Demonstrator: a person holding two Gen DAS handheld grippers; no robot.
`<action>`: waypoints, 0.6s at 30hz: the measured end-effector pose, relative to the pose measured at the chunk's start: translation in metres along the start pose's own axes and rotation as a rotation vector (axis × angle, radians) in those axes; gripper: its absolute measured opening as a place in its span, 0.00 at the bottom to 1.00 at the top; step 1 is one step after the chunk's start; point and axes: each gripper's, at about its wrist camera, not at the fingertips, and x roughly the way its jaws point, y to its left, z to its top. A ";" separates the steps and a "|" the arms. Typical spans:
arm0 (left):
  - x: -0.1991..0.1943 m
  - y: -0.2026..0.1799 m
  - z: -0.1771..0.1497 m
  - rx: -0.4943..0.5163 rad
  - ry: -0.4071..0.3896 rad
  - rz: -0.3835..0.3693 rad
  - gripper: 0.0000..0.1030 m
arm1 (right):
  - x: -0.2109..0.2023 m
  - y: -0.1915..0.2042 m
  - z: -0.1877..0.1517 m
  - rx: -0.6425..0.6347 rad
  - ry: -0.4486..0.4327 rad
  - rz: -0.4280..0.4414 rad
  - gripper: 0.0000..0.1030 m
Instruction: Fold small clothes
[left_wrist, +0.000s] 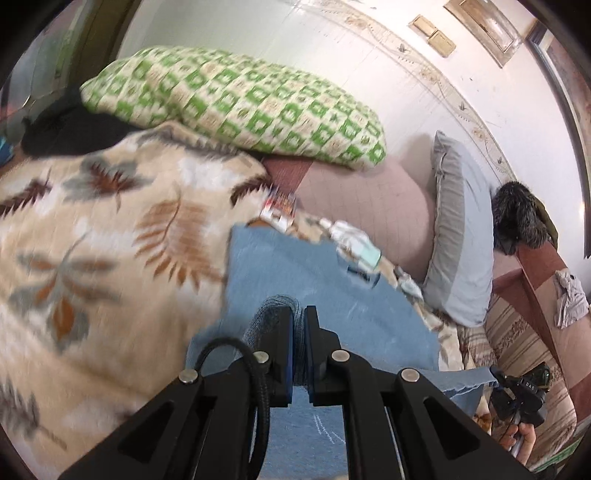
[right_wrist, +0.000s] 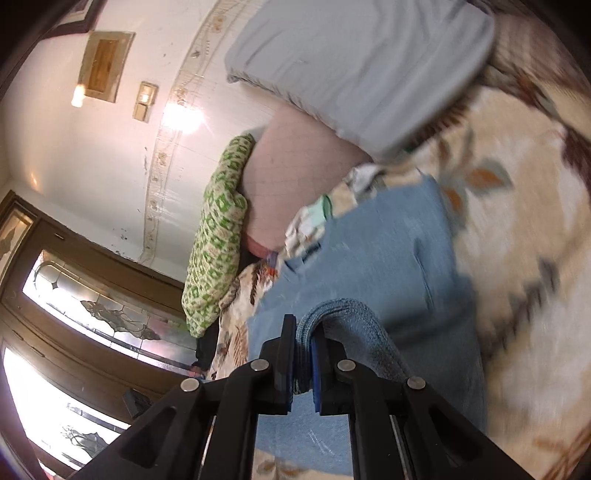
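A light blue garment lies spread on a leaf-patterned blanket on a bed. My left gripper is shut on a bunched edge of the blue garment, with the cloth pinched between its pads. The other hand-held gripper shows at the far right of this view. In the right wrist view my right gripper is shut on a folded edge of the same blue garment, lifted above the blanket. Both views are motion-blurred.
A green checked pillow and a grey pillow lie by the wall. Small patterned items lie past the garment's far edge. A wooden bed frame with a dark furry item is at right. A glass-panelled door stands behind.
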 end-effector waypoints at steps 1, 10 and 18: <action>0.007 -0.003 0.011 0.000 -0.008 -0.004 0.04 | 0.006 0.004 0.011 -0.008 -0.005 0.002 0.07; 0.126 -0.029 0.086 0.025 -0.056 0.101 0.06 | 0.102 0.001 0.114 -0.019 -0.046 -0.089 0.07; 0.180 0.015 0.061 0.000 0.031 0.265 0.49 | 0.165 -0.064 0.106 0.027 0.045 -0.282 0.78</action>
